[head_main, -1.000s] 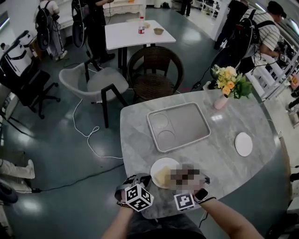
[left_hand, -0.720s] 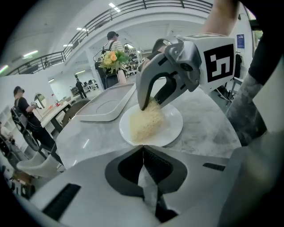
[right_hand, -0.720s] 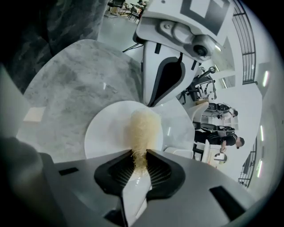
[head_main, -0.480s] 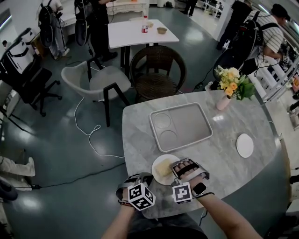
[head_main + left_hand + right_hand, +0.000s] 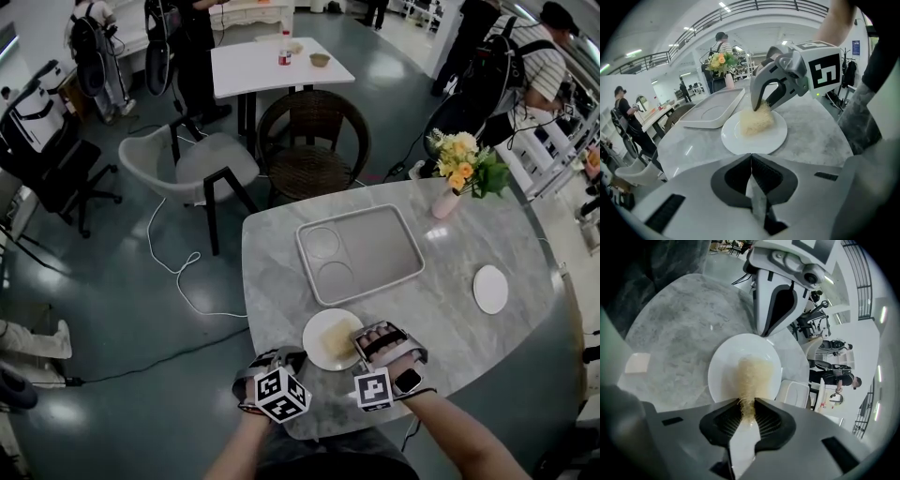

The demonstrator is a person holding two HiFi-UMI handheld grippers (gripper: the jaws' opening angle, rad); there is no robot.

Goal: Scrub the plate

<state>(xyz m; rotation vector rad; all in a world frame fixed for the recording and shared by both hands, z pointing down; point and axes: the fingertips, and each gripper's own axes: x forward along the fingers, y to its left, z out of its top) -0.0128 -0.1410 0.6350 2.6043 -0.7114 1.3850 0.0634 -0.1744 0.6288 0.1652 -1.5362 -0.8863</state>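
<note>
A white plate lies near the front edge of the marble table. On it rests a pale yellow scrub pad. My right gripper reaches in from the plate's right and is shut on the pad; the pad runs from between its jaws out over the plate. My left gripper is shut with nothing between its jaws, and its tips sit at the plate's near-left rim. From the left gripper view the right gripper presses the pad onto the plate.
Behind the plate lies a grey tray with two round recesses. A small white plate sits at the right, and a flower vase stands at the back. A beige square lies on the table. Chairs and people stand beyond.
My right gripper has shifted a little to the right, dragging the pad from the plate's left part toward its middle. The left gripper has stayed at the rim.
</note>
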